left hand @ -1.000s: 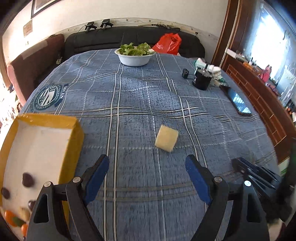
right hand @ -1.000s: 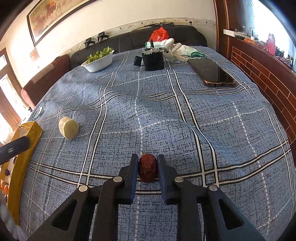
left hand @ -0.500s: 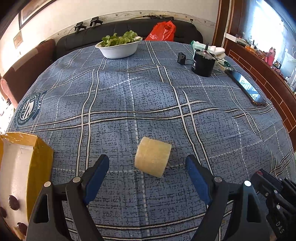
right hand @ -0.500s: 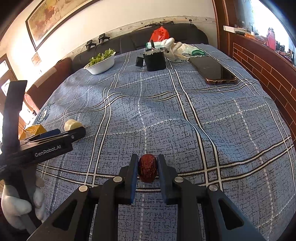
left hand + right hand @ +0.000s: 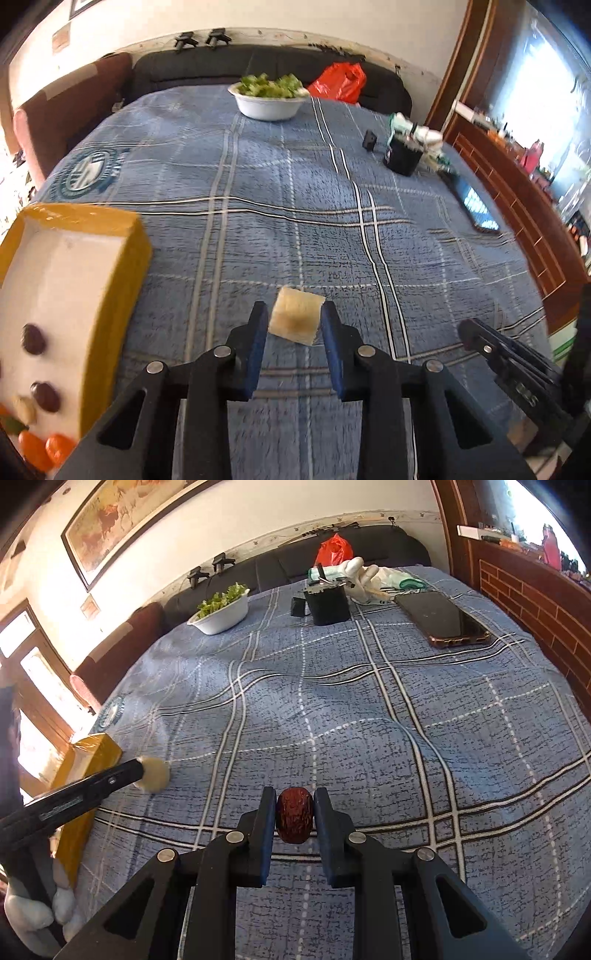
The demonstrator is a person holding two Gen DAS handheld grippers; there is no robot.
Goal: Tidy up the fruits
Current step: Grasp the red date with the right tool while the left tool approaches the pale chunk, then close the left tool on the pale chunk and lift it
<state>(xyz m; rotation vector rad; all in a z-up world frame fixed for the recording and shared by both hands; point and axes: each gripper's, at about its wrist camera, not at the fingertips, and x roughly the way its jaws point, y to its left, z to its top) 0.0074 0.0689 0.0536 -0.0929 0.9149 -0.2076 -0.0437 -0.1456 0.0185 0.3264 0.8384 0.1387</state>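
Observation:
My left gripper is shut on a pale yellow chunk of fruit and holds it just above the blue plaid cloth; the chunk also shows in the right wrist view. A yellow-rimmed white tray lies to its left with dark dates and orange fruits in it. My right gripper is shut on a dark red date above the cloth. The left gripper reaches in from the left in the right wrist view.
A white bowl of greens, a red bag, a black cup and a phone lie at the far and right side of the cloth. The tray's corner sits at the left edge.
My left gripper has moved up to the pale chunk and closed on it, from wide open. The right gripper keeps holding the date and has barely moved.

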